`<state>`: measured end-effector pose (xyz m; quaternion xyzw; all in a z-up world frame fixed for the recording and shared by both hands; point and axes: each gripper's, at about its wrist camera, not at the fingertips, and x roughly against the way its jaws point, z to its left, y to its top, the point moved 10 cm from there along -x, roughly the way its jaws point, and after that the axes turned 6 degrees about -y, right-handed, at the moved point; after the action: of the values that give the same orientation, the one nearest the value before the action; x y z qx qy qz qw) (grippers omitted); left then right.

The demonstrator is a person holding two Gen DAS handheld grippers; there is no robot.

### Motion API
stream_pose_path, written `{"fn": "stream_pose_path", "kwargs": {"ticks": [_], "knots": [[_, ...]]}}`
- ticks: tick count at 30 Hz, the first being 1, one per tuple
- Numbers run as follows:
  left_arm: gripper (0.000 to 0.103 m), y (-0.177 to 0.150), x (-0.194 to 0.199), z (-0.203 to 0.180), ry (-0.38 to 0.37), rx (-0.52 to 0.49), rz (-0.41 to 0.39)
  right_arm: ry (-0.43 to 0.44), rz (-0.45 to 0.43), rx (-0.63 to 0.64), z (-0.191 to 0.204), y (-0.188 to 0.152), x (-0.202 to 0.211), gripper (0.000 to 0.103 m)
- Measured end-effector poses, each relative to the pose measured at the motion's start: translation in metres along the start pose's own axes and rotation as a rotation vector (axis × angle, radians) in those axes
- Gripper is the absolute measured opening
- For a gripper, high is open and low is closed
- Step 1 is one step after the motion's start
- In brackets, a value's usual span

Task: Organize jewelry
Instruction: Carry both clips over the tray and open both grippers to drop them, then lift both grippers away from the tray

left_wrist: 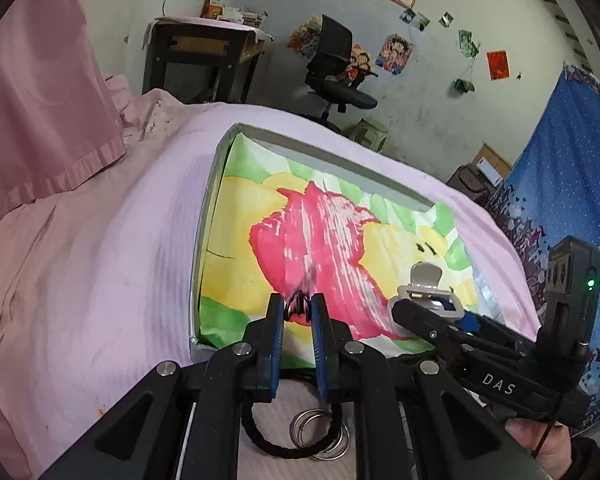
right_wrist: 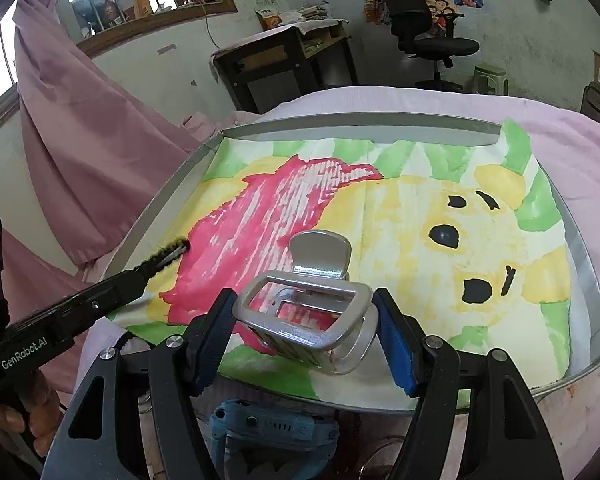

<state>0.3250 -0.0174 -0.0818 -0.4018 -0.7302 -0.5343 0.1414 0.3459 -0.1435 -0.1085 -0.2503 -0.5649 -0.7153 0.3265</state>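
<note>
A shallow grey tray (left_wrist: 204, 216) lined with a painted bear picture lies on the pink bed; it also shows in the right wrist view (right_wrist: 580, 256). My left gripper (left_wrist: 298, 308) is shut on a small black braided hair tie (left_wrist: 299, 305), held over the tray's near left part; the tie also shows in the right wrist view (right_wrist: 168, 256). My right gripper (right_wrist: 304, 312) is shut on a silver hair claw clip (right_wrist: 312, 304) above the tray's front edge; the clip also shows in the left wrist view (left_wrist: 424, 284).
A black hair band (left_wrist: 268, 440) and silver rings (left_wrist: 320, 434) lie on the bed below my left gripper. A blue watch (right_wrist: 272, 428) lies below my right gripper. A pink curtain (left_wrist: 40, 100) hangs left; a desk (left_wrist: 204, 56) and office chair (left_wrist: 336, 64) stand behind.
</note>
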Motion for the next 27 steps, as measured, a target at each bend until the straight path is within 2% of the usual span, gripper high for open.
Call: {"fn": "stream_pose_path", "kwargs": {"ticks": [4, 7, 9, 11, 13, 15, 17, 20, 27], "knots": [[0.015, -0.002, 0.006, 0.000, -0.022, -0.001, -0.027, 0.004, -0.036, -0.021, -0.007, 0.001, 0.007, 0.066], [0.020, -0.003, 0.015, -0.003, -0.030, -0.005, -0.067, -0.001, -0.095, -0.036, -0.012, 0.004, 0.024, 0.074], [0.029, -0.003, 0.021, -0.004, -0.033, -0.013, -0.093, -0.008, -0.131, -0.045, -0.016, 0.005, 0.035, 0.079], [0.052, -0.003, 0.031, -0.007, -0.027, -0.029, -0.131, -0.016, -0.174, -0.053, -0.019, 0.006, 0.050, 0.085], [0.062, -0.001, 0.041, -0.009, -0.020, -0.042, -0.180, -0.025, -0.213, -0.058, -0.022, 0.007, 0.064, 0.088], [0.068, -0.002, 0.053, -0.012, -0.009, -0.059, -0.222, -0.030, -0.251, -0.059, -0.024, 0.006, 0.077, 0.093], [0.079, -0.004, 0.064, -0.013, 0.000, -0.066, -0.250, -0.039, -0.296, -0.054, -0.024, 0.005, 0.094, 0.099], [0.090, -0.008, 0.081, -0.013, 0.009, -0.075, -0.302, -0.051, -0.360, -0.041, -0.024, -0.002, 0.118, 0.102], [0.101, -0.023, 0.115, -0.015, 0.045, -0.099, -0.390, -0.099, -0.467, -0.026, -0.026, -0.023, 0.165, 0.102]]}}
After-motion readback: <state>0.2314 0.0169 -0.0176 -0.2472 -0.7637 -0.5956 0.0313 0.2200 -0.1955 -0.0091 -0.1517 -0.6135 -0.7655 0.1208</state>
